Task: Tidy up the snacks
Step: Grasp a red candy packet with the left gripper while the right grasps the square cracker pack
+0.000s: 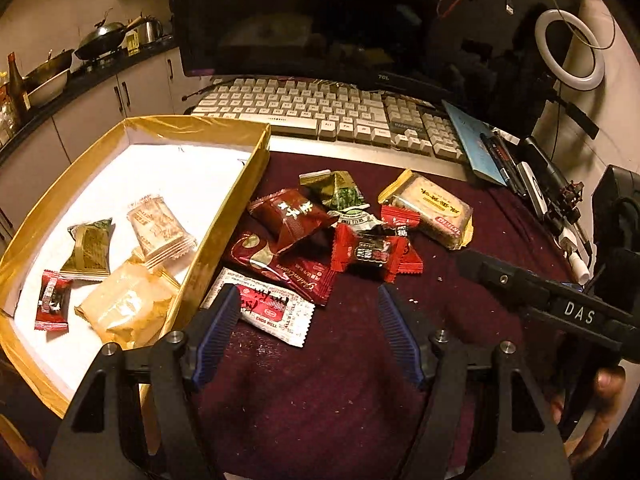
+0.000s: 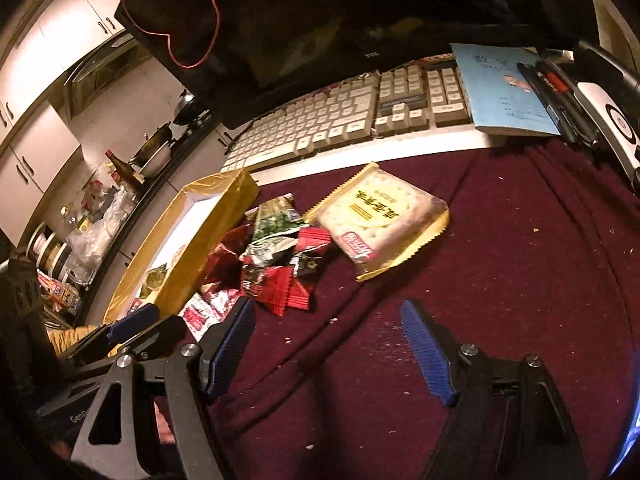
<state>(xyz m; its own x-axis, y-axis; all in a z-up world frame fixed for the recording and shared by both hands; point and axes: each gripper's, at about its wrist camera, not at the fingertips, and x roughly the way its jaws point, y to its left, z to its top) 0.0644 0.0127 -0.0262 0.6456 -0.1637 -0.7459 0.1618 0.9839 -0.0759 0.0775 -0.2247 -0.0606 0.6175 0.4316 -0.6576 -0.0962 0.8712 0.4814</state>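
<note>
A gold-rimmed box (image 1: 236,188) with a white floor stands at the left and holds several wrapped snacks. Beside it on the maroon cloth (image 1: 320,380) lies a pile of red and green packets (image 1: 360,248) and a cracker pack (image 1: 432,208). A white-and-red sachet (image 1: 272,312) lies just past my left gripper (image 1: 306,300), which hangs open over the cloth with nothing between its blue pads. My right gripper (image 2: 328,312) is open too, empty, near the cracker pack (image 2: 380,216) and the pile (image 2: 280,264). One of its fingers (image 1: 540,292) juts in from the right of the left wrist view.
A white keyboard (image 1: 320,112) and a dark monitor (image 1: 360,20) stand behind the cloth. A blue notebook (image 2: 508,88) with pens lies at the back right, by a ring light (image 1: 568,48). A kitchen counter with pans (image 1: 100,44) runs along the left. Crumbs dot the cloth.
</note>
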